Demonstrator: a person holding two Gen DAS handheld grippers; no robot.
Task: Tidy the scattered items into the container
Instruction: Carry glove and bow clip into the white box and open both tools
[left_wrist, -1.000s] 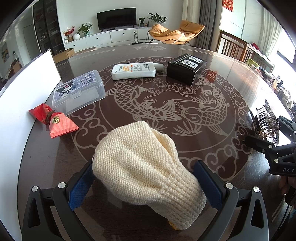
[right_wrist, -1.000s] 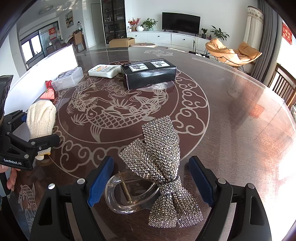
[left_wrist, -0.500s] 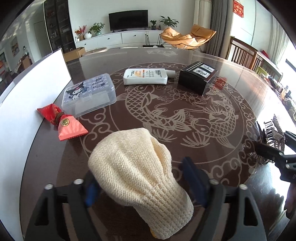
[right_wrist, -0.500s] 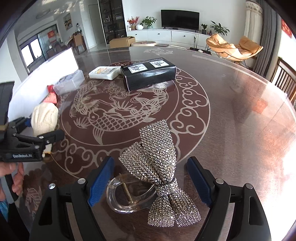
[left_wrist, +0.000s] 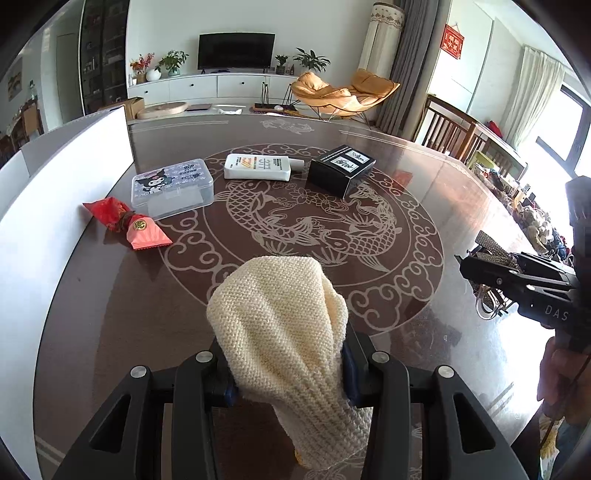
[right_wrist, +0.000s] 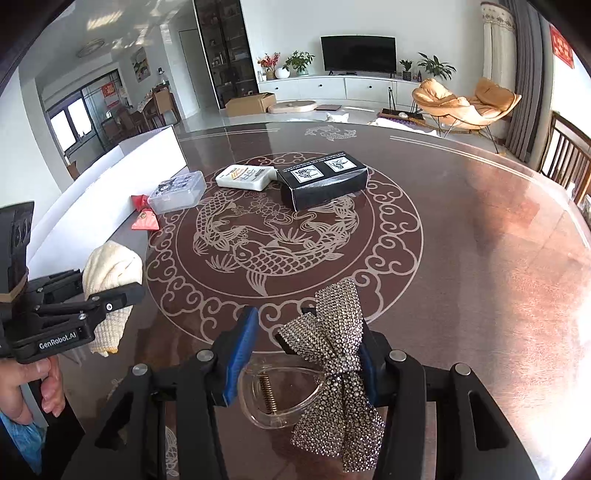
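Observation:
My left gripper (left_wrist: 286, 365) is shut on a cream knitted glove (left_wrist: 284, 325) and holds it above the table; the glove also shows in the right wrist view (right_wrist: 110, 266). My right gripper (right_wrist: 306, 354) is closed around a rhinestone bow hair clip (right_wrist: 332, 354) with a clear plastic claw; its blue pads press the clip's sides. The clip also shows at the right in the left wrist view (left_wrist: 491, 251). The white container wall (left_wrist: 62, 184) stands along the table's left side.
On the dark round table (left_wrist: 424, 184) lie a red candy-shaped packet (left_wrist: 129, 225), a clear plastic box with a cartoon lid (left_wrist: 173, 186), a white lotion bottle (left_wrist: 260, 166) and a black carton (left_wrist: 341, 168). Chairs stand at the far right.
Both grippers closed: the left onto the glove, the right onto the bow clip. The left gripper has lifted the glove.

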